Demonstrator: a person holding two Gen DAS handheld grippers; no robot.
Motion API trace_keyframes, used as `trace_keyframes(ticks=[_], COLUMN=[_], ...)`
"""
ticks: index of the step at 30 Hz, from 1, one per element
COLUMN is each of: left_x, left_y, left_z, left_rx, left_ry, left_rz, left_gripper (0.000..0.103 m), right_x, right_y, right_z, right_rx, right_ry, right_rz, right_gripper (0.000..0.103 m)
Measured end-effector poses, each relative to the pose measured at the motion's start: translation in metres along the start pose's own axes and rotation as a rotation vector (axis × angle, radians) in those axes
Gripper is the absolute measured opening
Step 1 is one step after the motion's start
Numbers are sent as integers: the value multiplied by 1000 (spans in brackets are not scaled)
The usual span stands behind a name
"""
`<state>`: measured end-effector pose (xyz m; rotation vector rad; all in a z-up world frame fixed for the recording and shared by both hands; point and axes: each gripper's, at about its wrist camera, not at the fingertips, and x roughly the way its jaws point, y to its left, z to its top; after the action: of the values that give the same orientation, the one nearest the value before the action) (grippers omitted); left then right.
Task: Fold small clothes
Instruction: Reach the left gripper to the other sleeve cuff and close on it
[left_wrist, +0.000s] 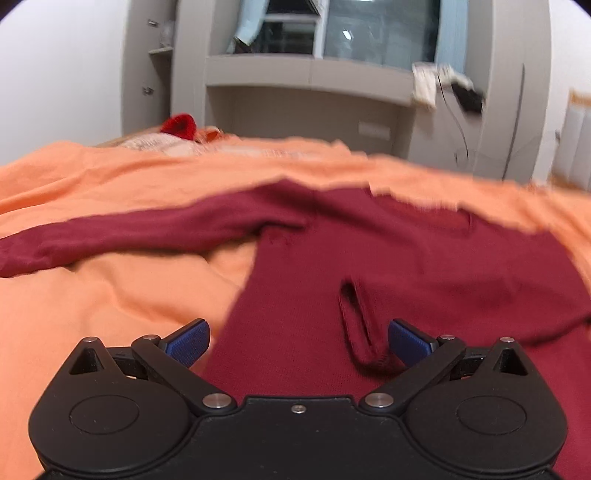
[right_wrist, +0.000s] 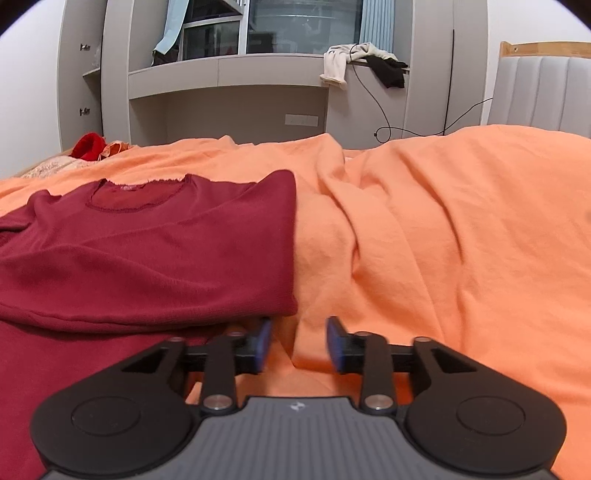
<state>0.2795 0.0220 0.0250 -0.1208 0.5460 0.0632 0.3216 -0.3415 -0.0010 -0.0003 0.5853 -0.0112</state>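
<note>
The left gripper (left_wrist: 298, 341) hovers over the lower part of the dark red sweater (left_wrist: 406, 266), jaws spread wide, nothing between them. The right gripper (right_wrist: 298, 345) sits just beside the sweater's folded right edge, jaws parted and empty. The sweater lies flat on the bed's orange sheet (right_wrist: 443, 229), one sleeve (left_wrist: 129, 236) extended left.

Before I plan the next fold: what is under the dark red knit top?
The dark red knit top lies on a rumpled orange bedsheet, which shows on every side of it. Whatever is directly beneath the top is covered.
</note>
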Motion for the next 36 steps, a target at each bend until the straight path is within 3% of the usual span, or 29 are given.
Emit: trace_keyframes(ticks=[2,7,12,17,25,31,36], left_x=[-7,-13,-21,-32,-45,-42,-26], left_y=[9,42,94,143,206,251,260], left_z=[5,19,28,29,37,32,28], left_rx=[-50,-147,-320,-465,-506,-592,-632], left_ry=[-23,-41,-50,-68,-146,-151,-117], left_rz=[-5,66,132,157,201,186,122], left_gripper=[102,102,102,102,102,102,102], right_x=[-7,-28,-55,-70,-94,-100,-97], right_y=[-2,-5,2,17,42,58,70], right_z=[0,3,6,10,6,3,2], right_rx=[4,41,45,34,11,-22,-33], right_ry=[-11,-65,-152,-198,-237,-245,-226], right_rz=[4,44,129,213,306,333,369], right_gripper=[51,86,102,103,103,103,103])
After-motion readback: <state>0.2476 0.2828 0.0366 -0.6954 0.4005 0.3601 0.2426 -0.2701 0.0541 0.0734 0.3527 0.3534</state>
